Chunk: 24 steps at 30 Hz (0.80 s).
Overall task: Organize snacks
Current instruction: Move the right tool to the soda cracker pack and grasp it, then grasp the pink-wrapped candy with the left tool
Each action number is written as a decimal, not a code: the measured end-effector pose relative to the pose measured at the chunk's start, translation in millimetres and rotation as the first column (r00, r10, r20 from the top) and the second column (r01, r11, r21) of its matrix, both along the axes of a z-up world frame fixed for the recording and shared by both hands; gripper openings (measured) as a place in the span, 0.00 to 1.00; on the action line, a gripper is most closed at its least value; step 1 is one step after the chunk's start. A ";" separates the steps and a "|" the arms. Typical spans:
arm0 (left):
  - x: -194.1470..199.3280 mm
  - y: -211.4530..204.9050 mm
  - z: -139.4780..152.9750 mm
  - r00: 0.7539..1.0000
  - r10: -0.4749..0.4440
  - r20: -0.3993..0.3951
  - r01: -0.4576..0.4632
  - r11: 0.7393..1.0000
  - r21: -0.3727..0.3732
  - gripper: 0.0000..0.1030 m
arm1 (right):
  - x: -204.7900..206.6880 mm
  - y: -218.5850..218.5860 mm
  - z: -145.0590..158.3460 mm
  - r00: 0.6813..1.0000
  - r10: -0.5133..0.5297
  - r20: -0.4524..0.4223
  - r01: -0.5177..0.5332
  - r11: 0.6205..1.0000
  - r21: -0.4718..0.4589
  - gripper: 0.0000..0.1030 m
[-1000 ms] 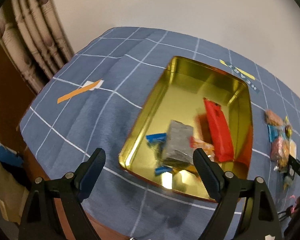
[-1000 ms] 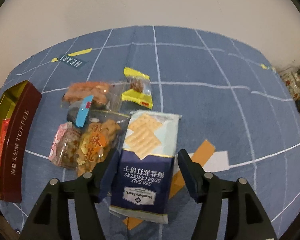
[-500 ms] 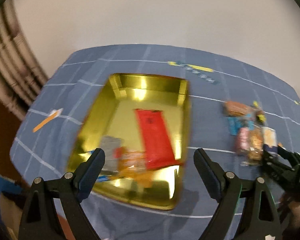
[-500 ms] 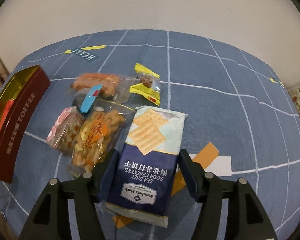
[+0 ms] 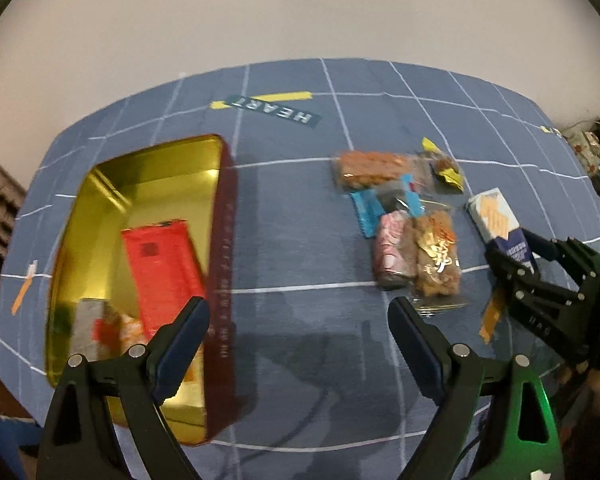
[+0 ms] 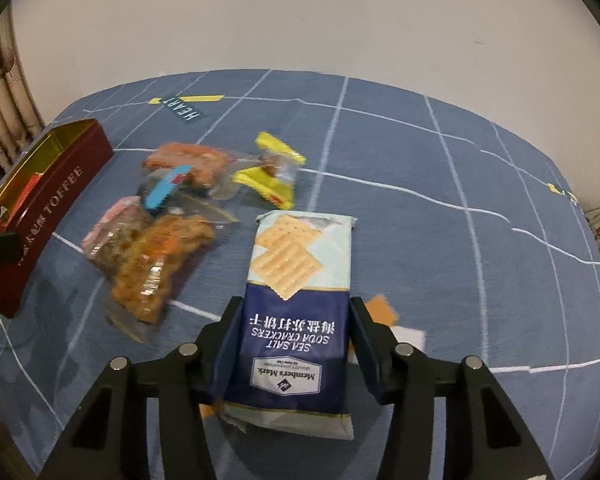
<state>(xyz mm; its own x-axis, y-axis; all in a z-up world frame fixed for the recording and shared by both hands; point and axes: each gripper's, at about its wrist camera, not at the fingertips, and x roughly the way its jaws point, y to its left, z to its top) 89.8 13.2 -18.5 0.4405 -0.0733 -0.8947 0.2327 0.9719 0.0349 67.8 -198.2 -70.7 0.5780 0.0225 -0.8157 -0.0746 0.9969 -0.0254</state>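
- Since the earlier frames, the left gripper (image 5: 298, 344) has swung rightward from above the tin to the bare cloth between tin and snack pile; the right gripper (image 6: 292, 344) has narrowed around the cracker pack.
- Left gripper: pitched steeply down, jaws spread wide, nothing between them.
- Right gripper: pitched down, jaws closing, both pads touching the long sides of the cracker pack (image 6: 296, 300).
- Cracker pack: lies flat on the blue grid tablecloth (image 6: 440, 208), long axis running away from the right wrist camera, dark-blue printed end nearest, cracker picture at the far end.
- Beyond and left of it: a loose snack pile (image 6: 160, 248) and a yellow-wrapped sweet (image 6: 272, 176).
- Toffee tin (image 5: 220, 240): open, at the cloth's left, holding a red pack (image 5: 164, 272) and smaller wrappers.
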 end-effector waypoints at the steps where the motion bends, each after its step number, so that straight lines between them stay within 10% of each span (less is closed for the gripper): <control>1: 1.8 -2.2 -2.3 1.000 -0.007 -0.009 0.007 1.000 -0.008 0.86 | -0.3 -4.3 -0.2 1.000 -0.004 0.004 0.004 1.000 -0.004 0.50; 15: 30.4 -30.4 -16.0 0.995 -0.063 -0.076 0.052 0.990 -0.133 0.79 | -9.6 -25.7 -4.2 0.996 -0.016 0.082 0.015 1.000 0.012 0.52; 24: 45.9 -43.2 -28.6 0.988 -0.071 -0.140 0.047 0.985 -0.167 0.49 | -9.4 -24.8 -6.4 0.996 -0.016 0.083 0.015 1.000 0.012 0.53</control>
<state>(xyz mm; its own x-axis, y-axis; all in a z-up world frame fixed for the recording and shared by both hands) 135.6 -30.0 -47.2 0.2976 -0.2454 -0.9226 0.2811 0.9461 -0.1610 58.4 -223.0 -77.1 0.6440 0.0215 -0.7647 -0.0568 0.9982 -0.0197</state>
